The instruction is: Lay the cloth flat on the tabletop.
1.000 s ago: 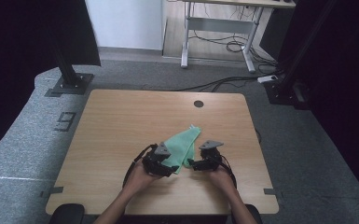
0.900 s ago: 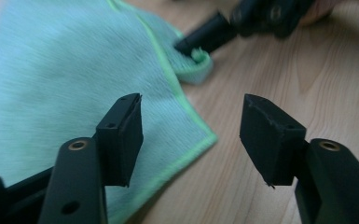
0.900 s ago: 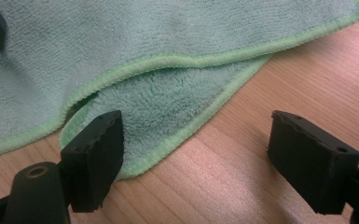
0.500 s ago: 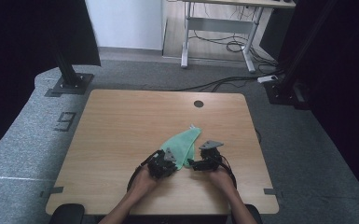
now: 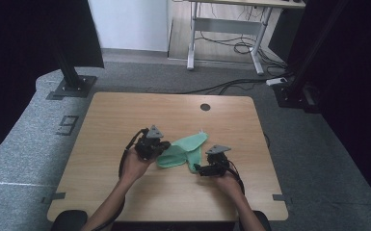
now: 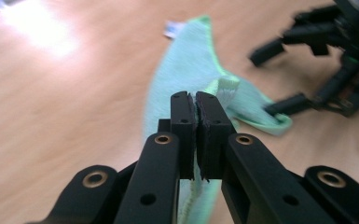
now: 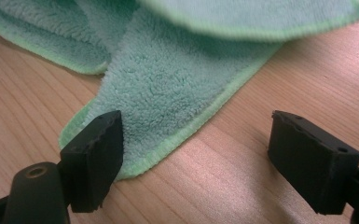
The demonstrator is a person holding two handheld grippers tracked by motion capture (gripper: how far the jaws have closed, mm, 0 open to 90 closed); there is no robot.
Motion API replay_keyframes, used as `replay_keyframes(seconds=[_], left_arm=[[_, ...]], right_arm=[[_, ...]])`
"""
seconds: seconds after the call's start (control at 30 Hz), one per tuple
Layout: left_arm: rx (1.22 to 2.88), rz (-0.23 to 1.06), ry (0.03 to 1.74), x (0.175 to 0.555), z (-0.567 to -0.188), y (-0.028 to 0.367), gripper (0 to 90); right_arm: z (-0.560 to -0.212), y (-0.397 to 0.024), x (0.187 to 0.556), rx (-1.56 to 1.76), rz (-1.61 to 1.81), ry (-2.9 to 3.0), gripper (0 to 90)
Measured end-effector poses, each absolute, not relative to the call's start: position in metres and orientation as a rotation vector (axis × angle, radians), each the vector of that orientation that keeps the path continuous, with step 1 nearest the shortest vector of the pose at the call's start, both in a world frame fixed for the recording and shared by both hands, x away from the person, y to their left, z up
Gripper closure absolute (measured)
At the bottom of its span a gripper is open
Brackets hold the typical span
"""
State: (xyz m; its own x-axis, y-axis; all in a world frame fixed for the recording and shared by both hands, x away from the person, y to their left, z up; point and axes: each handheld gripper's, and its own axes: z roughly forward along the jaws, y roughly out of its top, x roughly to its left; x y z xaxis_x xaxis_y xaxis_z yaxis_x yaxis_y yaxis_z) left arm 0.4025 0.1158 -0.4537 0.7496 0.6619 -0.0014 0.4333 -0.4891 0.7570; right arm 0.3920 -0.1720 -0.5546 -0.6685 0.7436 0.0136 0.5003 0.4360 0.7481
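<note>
now our left gripper (image 6: 195, 105) has just pinched shut on an edge of the green cloth (image 5: 183, 150) and lifted it off the table (image 5: 101, 125). our right gripper (image 7: 193, 154) waits with jaws apart, one pad on the cloth's near corner. we think a fold comes next.

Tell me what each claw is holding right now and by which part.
Left claw pinches the green cloth at a hemmed edge. Right claw is open and holds nothing, with a cloth corner between its jaws.
</note>
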Motion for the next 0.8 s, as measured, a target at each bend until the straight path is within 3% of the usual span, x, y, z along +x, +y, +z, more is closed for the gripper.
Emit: replay_keyframes(seconds=[0.2, 0.47, 0.7, 0.8], left_arm=[[2.158, 0.434, 0.904, 0.421, -0.453, 0.136, 85.9], [2.187, 0.467, 1.079, 0.441, -0.484, 0.17, 84.0], [2.148, 0.493, 1.132, 0.44, -0.494, 0.178, 37.0], [2.123, 0.477, 1.065, 0.432, -0.479, 0.161, 23.7]], right_arm=[[-0.555, -0.172, 0.392, 1.07, 1.077, 2.375, 18.3], [-0.555, -0.172, 0.392, 1.068, 1.077, 2.375, 18.2], [-0.555, -0.172, 0.392, 1.067, 1.077, 2.376, 18.2], [-0.555, -0.172, 0.392, 1.066, 1.077, 2.376, 18.1]])
